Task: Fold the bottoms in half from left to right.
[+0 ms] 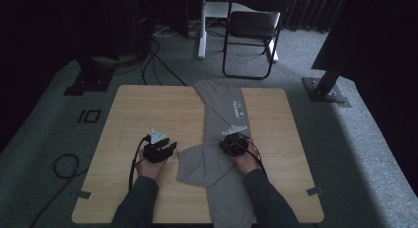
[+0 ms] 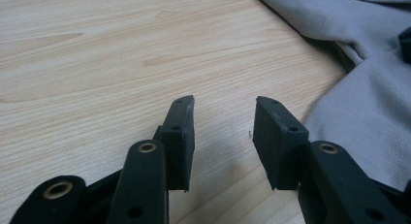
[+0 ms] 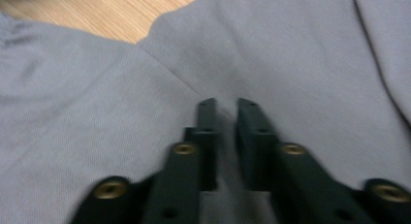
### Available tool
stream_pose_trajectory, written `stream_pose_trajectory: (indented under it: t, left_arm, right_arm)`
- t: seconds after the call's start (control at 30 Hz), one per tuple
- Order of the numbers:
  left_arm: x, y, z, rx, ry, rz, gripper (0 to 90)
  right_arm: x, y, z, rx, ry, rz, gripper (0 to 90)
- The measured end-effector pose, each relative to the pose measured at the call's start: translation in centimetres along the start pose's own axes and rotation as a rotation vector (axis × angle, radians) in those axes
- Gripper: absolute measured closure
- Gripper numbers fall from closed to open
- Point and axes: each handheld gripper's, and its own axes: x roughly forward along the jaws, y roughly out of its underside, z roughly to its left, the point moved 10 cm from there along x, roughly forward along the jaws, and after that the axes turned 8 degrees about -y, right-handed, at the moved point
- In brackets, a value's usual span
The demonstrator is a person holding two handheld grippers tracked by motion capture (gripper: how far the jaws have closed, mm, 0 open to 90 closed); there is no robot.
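Note:
A grey garment [image 1: 222, 114] with a small blue print lies in a long strip from the table's far edge to its near edge, with a folded flap [image 1: 197, 164] spreading left. My right gripper [image 1: 229, 145] rests on the cloth [image 3: 291, 54], its jaws [image 3: 227, 104] drawn nearly together; whether a fold is pinched I cannot tell. My left gripper [image 1: 170, 148] stands just left of the flap, over bare wood [image 2: 97, 49]. Its jaws [image 2: 224, 105] are open with nothing between them, and the grey cloth [image 2: 368, 103] lies to their right.
The light wooden table [image 1: 148, 109] has bare wood on both sides of the garment. Beyond it stand a black folding chair [image 1: 251, 25], a white post [image 1: 202, 35] and two black stand bases [image 1: 88, 82] [image 1: 325, 90]. A cable [image 1: 64, 166] loops on the carpet at left.

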Motion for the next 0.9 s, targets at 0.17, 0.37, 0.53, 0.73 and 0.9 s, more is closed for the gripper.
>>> stream_pose_trajectory:
  t: [0.17,0.37,0.53,0.73,0.9]
  left_arm:
    - [0.0,0.0,0.0,-0.001,0.000,0.001,60.3]
    - [0.0,0.0,0.0,0.003,-0.002,0.003,60.4]
    - [0.0,0.0,-0.1,0.003,-0.002,0.003,60.4]
    - [0.0,0.1,-0.1,0.013,-0.003,0.007,60.3]
    - [0.1,0.1,-0.2,0.015,-0.002,0.009,60.4]
  right_arm:
    - [-1.6,0.7,0.5,-0.008,-0.003,-0.024,88.4]
    - [-4.2,3.0,0.8,-0.006,-0.014,-0.021,88.5]
    - [-6.7,5.7,0.7,0.001,-0.005,-0.010,88.5]
    - [-9.3,9.2,0.9,0.020,0.001,0.006,88.5]
    - [-10.5,11.1,1.0,0.043,0.002,0.009,87.6]
